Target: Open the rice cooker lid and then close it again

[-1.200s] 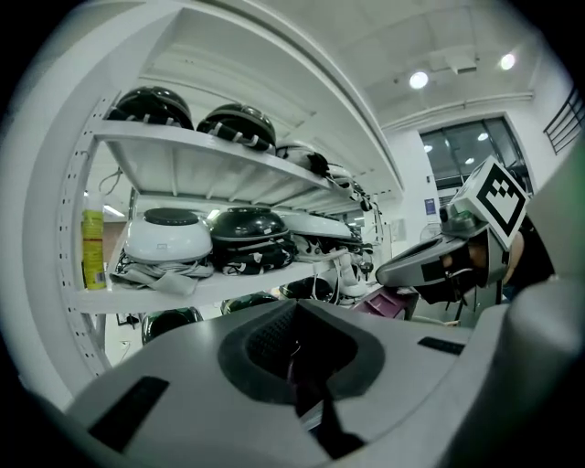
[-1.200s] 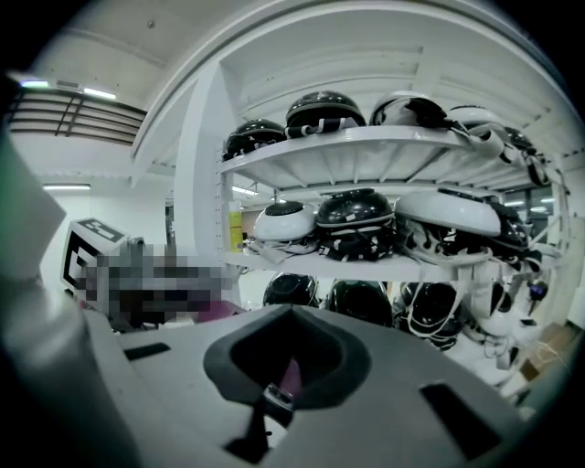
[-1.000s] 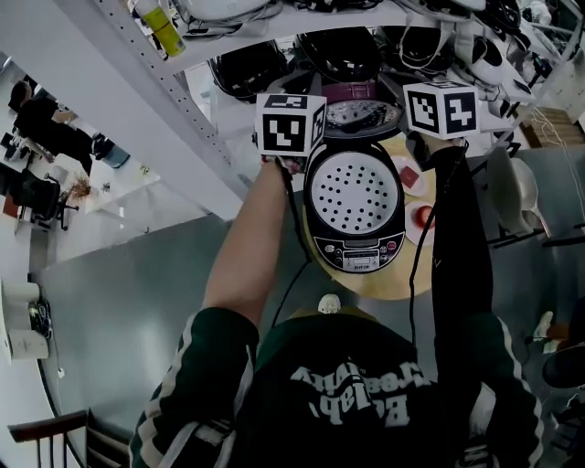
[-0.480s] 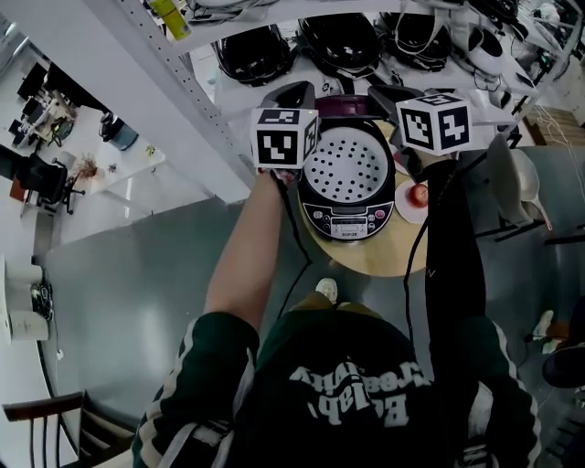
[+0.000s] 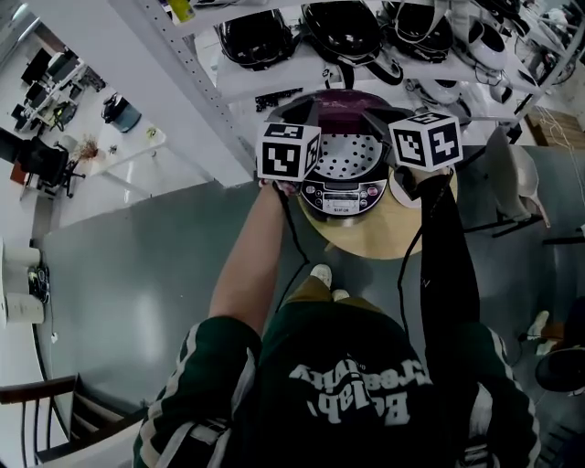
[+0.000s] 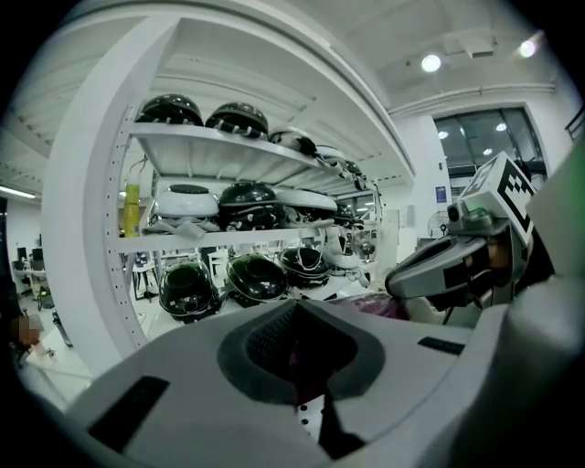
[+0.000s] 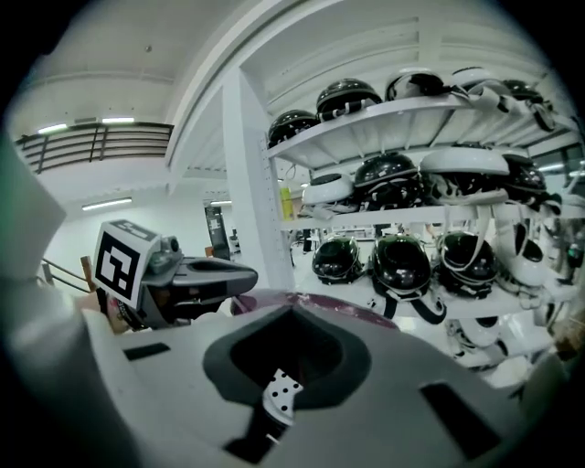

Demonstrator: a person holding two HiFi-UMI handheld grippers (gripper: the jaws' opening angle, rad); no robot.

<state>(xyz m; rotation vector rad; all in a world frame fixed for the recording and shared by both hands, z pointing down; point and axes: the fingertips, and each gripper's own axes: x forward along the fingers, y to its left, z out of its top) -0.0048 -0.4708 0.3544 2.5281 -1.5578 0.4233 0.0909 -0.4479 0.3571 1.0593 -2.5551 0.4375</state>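
The black rice cooker [image 5: 342, 196] stands on a round wooden table [image 5: 375, 239]. Its maroon lid [image 5: 335, 95] is partly raised at the back, and a white perforated plate [image 5: 352, 155] shows under it. My left gripper [image 5: 302, 110] and right gripper [image 5: 382, 117] both rest at the lid's front edge, one at each side. In the left gripper view the left gripper [image 6: 294, 315] has its jaws together with the maroon lid [image 6: 379, 306] just beyond. The right gripper [image 7: 291, 315] is likewise shut against the lid [image 7: 338, 313].
White shelves [image 5: 274, 82] loaded with black helmets [image 5: 343, 27] rise right behind the table. A slanted white shelf post [image 5: 183, 82] runs at the left. A chair [image 5: 512, 183] stands to the right on the grey floor.
The lid has tipped forward and down over the perforated plate, with both grippers following its front edge. The head view has pulled back and the cooker looks smaller.
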